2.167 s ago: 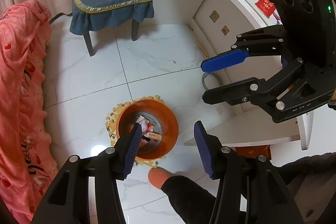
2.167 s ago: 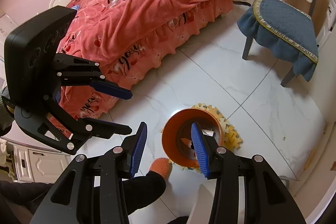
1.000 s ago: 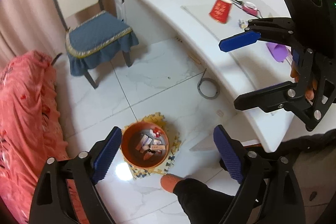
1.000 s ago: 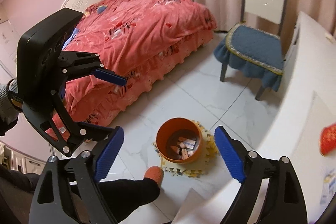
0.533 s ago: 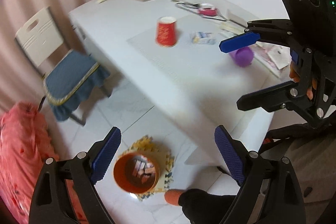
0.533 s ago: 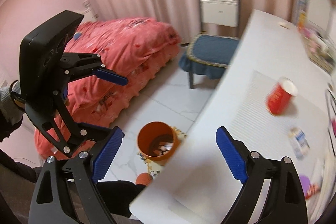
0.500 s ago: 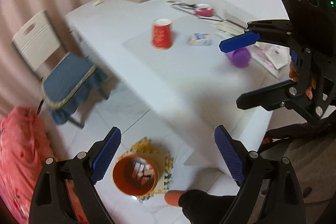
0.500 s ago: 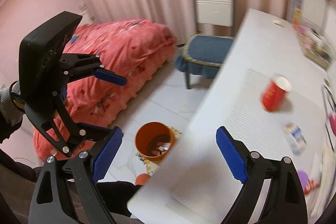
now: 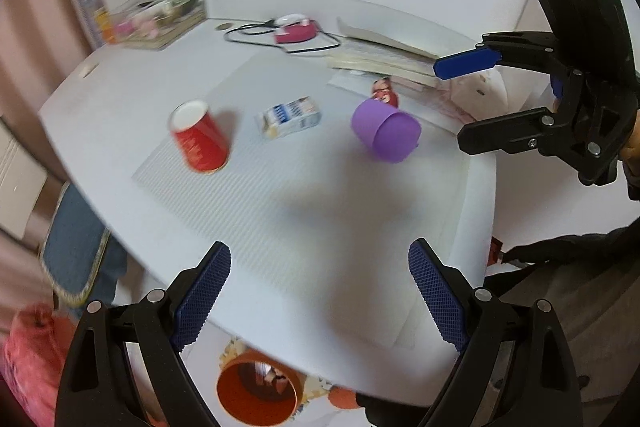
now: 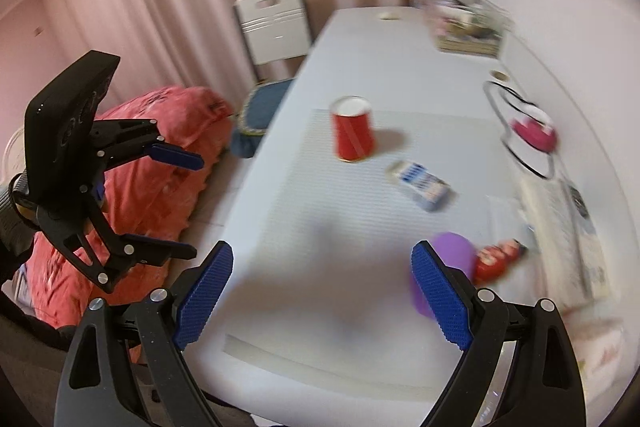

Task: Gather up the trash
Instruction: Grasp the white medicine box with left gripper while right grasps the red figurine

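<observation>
The purple cup (image 9: 386, 134) lies on its side on the worktop (image 9: 280, 195), ahead of both grippers, with its open mouth towards the right side in the left wrist view. From the right gripper (image 10: 322, 297) it is just beside the right finger, partly hidden behind it, so the right hand seems nearer; the left gripper (image 9: 319, 293) hangs over the near edge, well apart from the cup. Both pairs of fingers are spread wide and carry nothing. A small carton (image 9: 289, 117) lies between the purple cup and a red cup (image 9: 199, 137), which seems to stand upside down; a small red item (image 9: 385, 91) is just behind the purple cup. All are on a pale ribbed mat (image 9: 260, 179). The orange bin (image 9: 258, 389) waits on the floor below the worktop edge. A bed (image 10: 132, 179) and a chair (image 10: 276, 27) are at the left
</observation>
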A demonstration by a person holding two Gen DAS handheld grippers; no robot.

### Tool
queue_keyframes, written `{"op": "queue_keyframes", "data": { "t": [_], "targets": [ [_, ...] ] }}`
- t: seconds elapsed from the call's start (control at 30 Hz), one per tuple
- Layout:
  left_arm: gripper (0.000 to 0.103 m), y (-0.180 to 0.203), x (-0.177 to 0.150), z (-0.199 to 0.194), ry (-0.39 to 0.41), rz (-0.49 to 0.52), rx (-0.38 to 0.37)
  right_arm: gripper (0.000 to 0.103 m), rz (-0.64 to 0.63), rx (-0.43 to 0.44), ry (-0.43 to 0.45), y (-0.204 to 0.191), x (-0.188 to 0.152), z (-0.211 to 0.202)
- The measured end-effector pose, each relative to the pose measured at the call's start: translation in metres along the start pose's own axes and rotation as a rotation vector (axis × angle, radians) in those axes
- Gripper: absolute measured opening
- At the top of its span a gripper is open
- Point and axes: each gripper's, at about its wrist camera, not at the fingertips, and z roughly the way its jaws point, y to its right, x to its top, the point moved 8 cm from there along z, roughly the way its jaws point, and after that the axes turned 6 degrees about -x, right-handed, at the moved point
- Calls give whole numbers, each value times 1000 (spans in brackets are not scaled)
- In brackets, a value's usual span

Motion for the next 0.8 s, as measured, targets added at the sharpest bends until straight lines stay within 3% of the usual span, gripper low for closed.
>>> {"op": "queue_keyframes", "data": {
  "t": [0.33,0.47,0.8],
  "targets": [
    [89,-4,60,55,-39,135,-77,90,158,-121,6,78,-7,-3],
    [89,-15,80,85,-71,178,-83,90,194,-208,-20,111,-13,10],
    [89,-34,110,146,-127,263,-110,85,320,-193,-69,157,-28,51]
  ]
}}
